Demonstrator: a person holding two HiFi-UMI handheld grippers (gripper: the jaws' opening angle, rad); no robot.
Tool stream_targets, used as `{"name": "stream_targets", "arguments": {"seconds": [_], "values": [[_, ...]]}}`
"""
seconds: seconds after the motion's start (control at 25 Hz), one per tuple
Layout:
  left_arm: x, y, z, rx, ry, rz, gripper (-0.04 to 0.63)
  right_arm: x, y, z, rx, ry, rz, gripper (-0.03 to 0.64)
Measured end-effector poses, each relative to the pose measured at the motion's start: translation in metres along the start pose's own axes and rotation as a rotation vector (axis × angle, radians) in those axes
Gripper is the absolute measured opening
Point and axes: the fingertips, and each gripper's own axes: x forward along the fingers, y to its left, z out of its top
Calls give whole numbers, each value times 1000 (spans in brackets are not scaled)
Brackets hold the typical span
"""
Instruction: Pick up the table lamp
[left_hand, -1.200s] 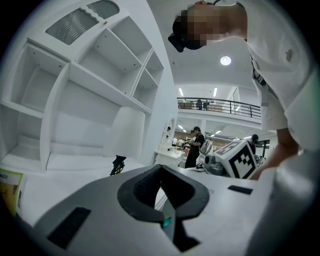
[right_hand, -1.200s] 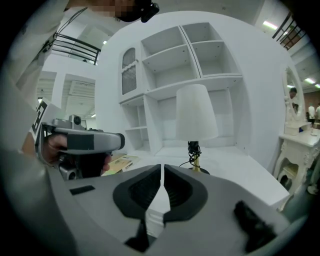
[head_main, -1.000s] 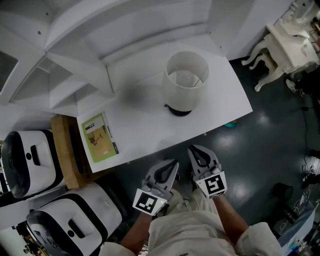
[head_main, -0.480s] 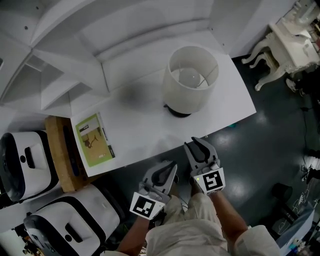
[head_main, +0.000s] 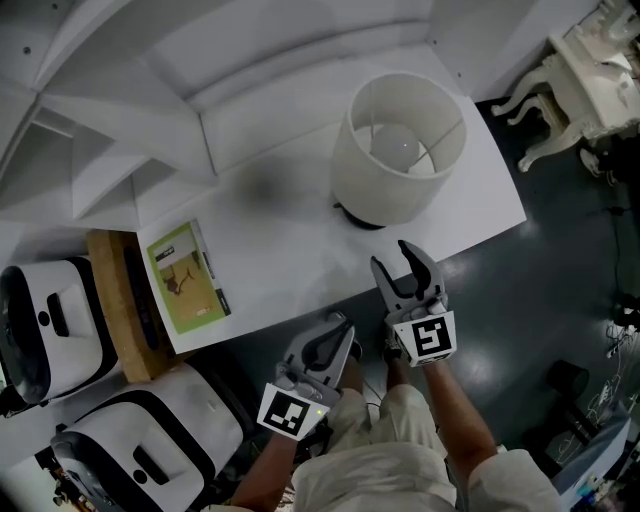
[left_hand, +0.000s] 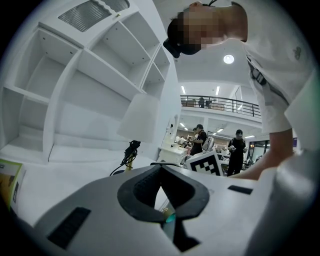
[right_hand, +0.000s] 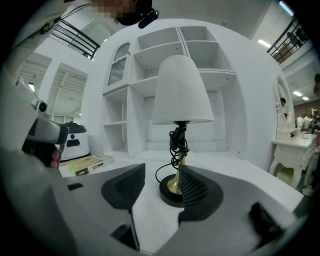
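Since a second earlier, the right tongs (head_main: 392, 255) had come forward from off the front edge of the white surface (head_main: 270, 240) to over it, towards the table lamp (head_main: 398, 150). Their jaws had just been opening and stood wide apart with nothing gripped. The left tongs (head_main: 347, 322) hung back off the edge, jaws together and empty.

I counted one lamp, one green booklet (head_main: 185, 275), two tongs, and two rounded white machines (head_main: 45, 325) with black bands at lower left beside a wooden ledge (head_main: 112, 300). One white shelf unit (head_main: 120, 120) backed the surface, and one ornate white dressing table (head_main: 590, 80) stood at upper right.

The lamp stood upright on the right half of the surface, just ahead of the right tongs and apart from them.

The head view looked down into the white shade onto the bulb, and the shade hid nearly everything beneath it. The right gripper view showed what lay under it: a brass stem, a round black base, and a black cord bundled on the stem. The base sat beyond the gap between the open jaws. Only the left gripper view showed several people standing far off.
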Motion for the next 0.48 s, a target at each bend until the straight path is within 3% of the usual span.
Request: {"name": "stream_targets", "arguments": {"seconds": [0.24,0.48], "values": [[6,3,0,-2,-4,-13,11,27,-22,-11,-17,22,-57,253],[9,1,-2,-8,-1,-34,11,56,-41,4,-18,-37,-94,279]]}}
